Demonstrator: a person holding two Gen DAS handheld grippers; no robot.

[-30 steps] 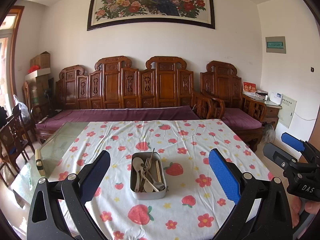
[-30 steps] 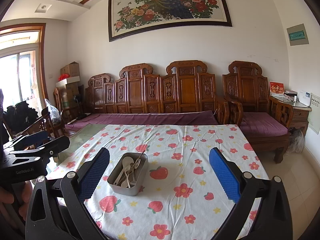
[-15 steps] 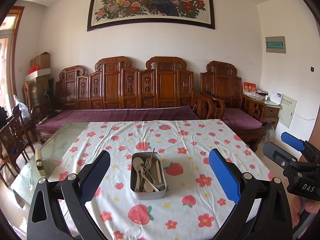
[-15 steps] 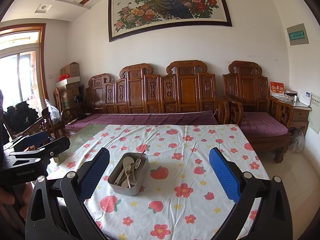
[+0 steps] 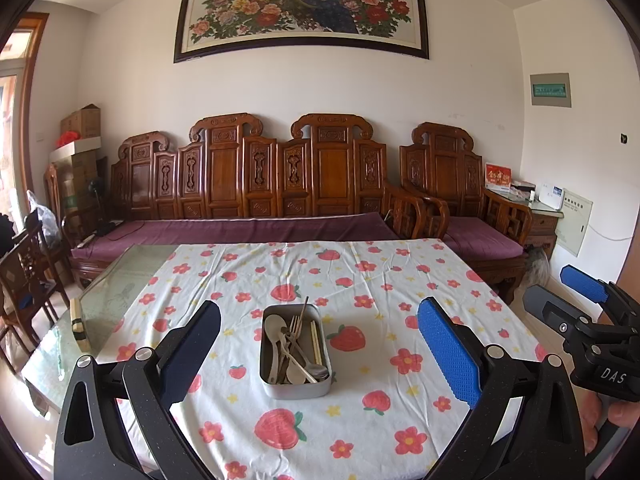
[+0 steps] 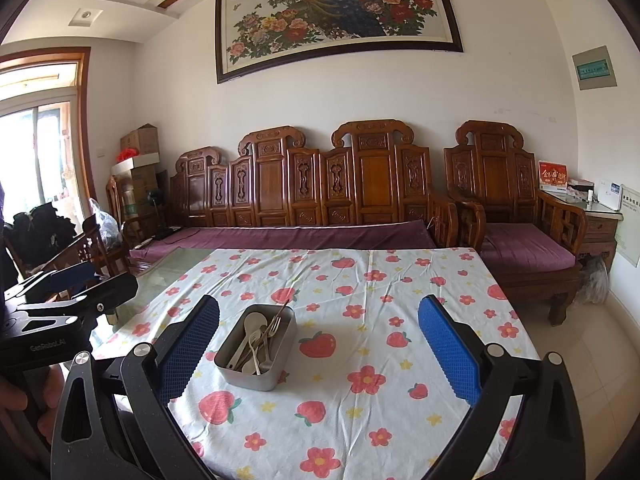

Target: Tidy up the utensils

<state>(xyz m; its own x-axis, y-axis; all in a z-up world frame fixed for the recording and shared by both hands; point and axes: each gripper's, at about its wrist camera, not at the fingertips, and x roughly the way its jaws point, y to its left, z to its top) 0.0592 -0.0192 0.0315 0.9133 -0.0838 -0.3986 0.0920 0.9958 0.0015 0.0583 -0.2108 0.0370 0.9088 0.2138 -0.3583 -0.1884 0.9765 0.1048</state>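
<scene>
While both sets of blue-padded fingers stand spread wide with nothing between them, the left claw (image 5: 318, 354) hangs above the near edge of the bench (image 5: 120, 300), and the right claw (image 6: 318, 354) hangs beside it, level with it and just as wide. Each shows at the edge of the other's view, gripped by a hand. Straight ahead of the left claw, framed between its fingers but well clear of them, a grey metal tin (image 5: 295, 388) rests on the strawberry-and-flower tablecloth (image 5: 380, 280); from the right wrist view it sits nearer that claw's left finger. Inside the tin lie the utensils (image 5: 294, 350) in a loose tangle: pale spoons, a fork, and a pair of chopsticks along the tin's right wall. Left of the cloth, bare glass benchtop shows. Beyond the bench runs a carved wooden sofa (image 5: 280, 184) with purple cushions, and above it a framed peacock painting (image 5: 304, 8) on the wall.
</scene>
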